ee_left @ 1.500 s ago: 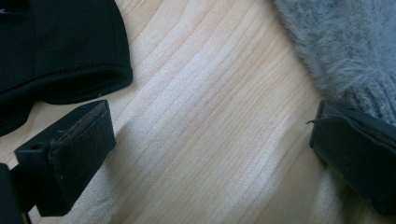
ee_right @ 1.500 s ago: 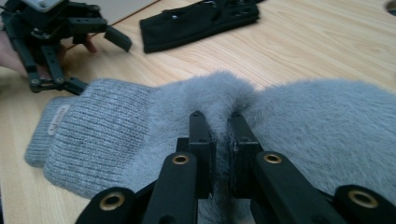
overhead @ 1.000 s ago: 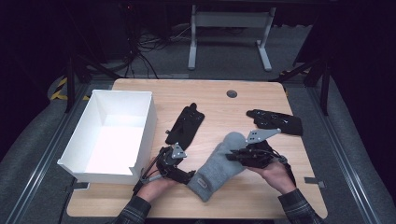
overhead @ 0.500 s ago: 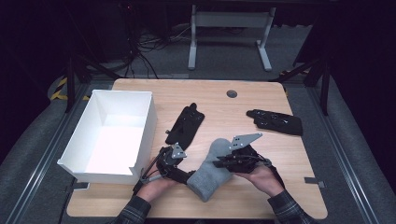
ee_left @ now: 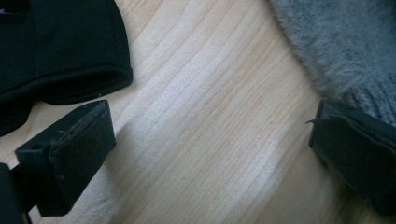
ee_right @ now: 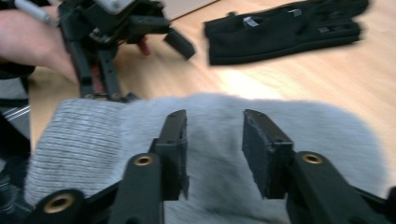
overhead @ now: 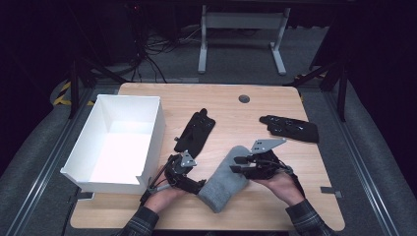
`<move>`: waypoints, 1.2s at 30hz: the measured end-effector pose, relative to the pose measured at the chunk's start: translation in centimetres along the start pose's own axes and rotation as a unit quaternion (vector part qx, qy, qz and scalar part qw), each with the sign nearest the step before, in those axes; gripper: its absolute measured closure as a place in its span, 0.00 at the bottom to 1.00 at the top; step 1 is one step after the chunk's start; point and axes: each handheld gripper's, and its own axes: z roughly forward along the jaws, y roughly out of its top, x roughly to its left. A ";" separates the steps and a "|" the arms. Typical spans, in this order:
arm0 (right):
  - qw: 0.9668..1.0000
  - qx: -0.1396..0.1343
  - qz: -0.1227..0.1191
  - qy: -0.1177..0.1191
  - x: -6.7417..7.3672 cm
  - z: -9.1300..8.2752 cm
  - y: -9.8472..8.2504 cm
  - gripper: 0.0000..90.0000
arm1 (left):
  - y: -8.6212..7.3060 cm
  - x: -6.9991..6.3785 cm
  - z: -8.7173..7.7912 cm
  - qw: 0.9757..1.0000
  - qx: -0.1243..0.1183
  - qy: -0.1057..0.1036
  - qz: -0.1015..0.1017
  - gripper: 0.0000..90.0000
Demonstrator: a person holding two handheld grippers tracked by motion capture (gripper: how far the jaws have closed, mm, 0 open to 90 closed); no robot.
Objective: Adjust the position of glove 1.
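At the far left of the counter sits a white box, open at the top. Just right of its near corner the left gripper rests low on the wood, its fingers spread wide apart with bare wood between them; 1 of them touches the ribbed cuff of the grey mitten, and nothing is clamped. Beyond this gripper lies a black glove, flat, near the box wall. The grey mitten lies in the near middle of the counter, slanting from its cuff at the near end to its rounded tip farther off. The right gripper reaches over that far part of the mitten from the right; its fingers have just been opening and stand parted over the fuzzy cloth, with no fold of it pinched between them. At the far right a second black glove lies flat, well apart from the mitten.
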 end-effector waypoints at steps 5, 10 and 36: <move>1.000 -0.011 0.012 -0.024 -1.3 -1.6 -1.0 0.92 | 0.6 0.0 -0.8 0.999 0.021 0.022 -0.020 0.23; 0.998 -0.013 0.027 -0.054 -2.5 -2.3 -2.1 0.80 | 1.3 0.1 -1.5 0.999 0.008 0.025 -0.040 0.29; 0.983 0.059 0.060 -0.164 -8.1 -3.0 -9.7 0.21 | 6.6 -0.3 -4.0 0.996 -0.031 -0.062 -0.047 0.14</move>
